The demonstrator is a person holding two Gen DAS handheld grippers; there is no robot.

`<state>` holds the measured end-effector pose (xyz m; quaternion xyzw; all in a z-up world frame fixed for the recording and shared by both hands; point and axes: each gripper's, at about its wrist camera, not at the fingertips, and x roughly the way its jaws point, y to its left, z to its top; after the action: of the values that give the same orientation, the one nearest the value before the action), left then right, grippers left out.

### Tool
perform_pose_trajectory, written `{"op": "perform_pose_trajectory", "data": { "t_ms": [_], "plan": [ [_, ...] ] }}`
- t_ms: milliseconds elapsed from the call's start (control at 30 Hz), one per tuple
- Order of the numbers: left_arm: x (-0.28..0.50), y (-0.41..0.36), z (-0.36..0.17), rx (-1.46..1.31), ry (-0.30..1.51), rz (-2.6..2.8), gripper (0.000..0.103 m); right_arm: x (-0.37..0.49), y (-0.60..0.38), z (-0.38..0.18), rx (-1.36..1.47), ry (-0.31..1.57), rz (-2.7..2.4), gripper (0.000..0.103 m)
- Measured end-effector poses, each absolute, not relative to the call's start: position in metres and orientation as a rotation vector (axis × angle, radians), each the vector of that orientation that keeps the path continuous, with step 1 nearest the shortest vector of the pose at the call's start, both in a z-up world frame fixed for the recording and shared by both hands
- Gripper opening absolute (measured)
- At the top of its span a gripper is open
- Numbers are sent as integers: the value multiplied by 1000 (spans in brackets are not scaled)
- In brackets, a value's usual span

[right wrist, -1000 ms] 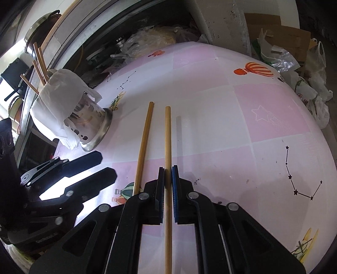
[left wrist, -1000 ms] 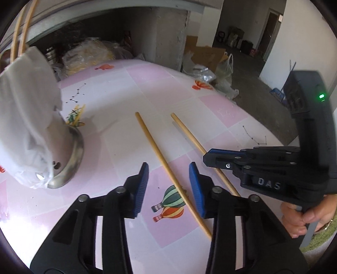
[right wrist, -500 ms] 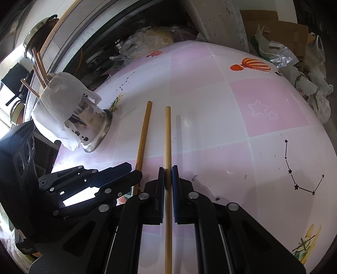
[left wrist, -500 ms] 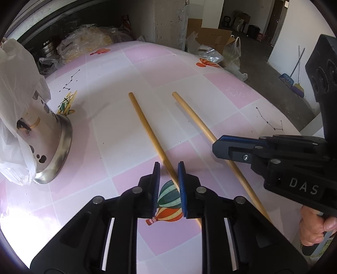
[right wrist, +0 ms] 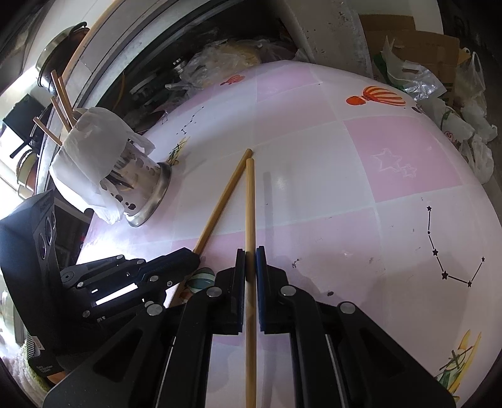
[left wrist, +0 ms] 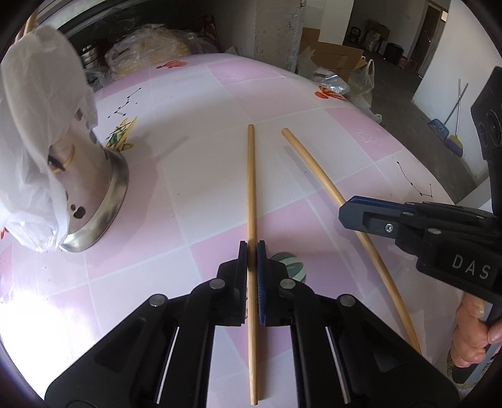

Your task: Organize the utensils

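Two long wooden chopsticks lie on the pink-and-white table (left wrist: 204, 94). My left gripper (left wrist: 252, 248) is closing, its blue pads pressing on the left chopstick (left wrist: 251, 188) near its middle. My right gripper (right wrist: 250, 254) is shut on the right chopstick (right wrist: 250, 204). In the left wrist view the right gripper (left wrist: 354, 213) comes in from the right over its chopstick (left wrist: 313, 166). The right wrist view shows the left gripper (right wrist: 188, 257) low on the left with its chopstick (right wrist: 222, 201); the two far tips nearly touch. A perforated metal utensil holder (right wrist: 141, 188) draped in a white plastic bag stands left, with several chopsticks (right wrist: 59, 94) in it.
Beyond the table's far edge are plastic bags (right wrist: 226, 53), cardboard boxes (left wrist: 332, 59) and a concrete pillar (left wrist: 276, 28). A person's hand (left wrist: 473, 339) grips the right gripper's handle at the lower right. The holder (left wrist: 94, 188) stands close to the table's left edge.
My left gripper's jaws have closed from wide open onto the left chopstick, and that chopstick has swung so its far tip lies next to the other's. The right gripper has kept still.
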<state>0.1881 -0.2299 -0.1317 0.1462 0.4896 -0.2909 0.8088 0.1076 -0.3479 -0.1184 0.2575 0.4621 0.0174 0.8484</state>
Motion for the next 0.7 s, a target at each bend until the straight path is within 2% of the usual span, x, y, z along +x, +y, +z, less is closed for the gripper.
{"op": "perform_pose_trajectory", "data": {
  "t_ms": [700],
  "plan": [
    [167, -93, -123, 109, 1131, -438, 5, 105, -273, -116, 464, 1039, 209, 7]
  ]
}}
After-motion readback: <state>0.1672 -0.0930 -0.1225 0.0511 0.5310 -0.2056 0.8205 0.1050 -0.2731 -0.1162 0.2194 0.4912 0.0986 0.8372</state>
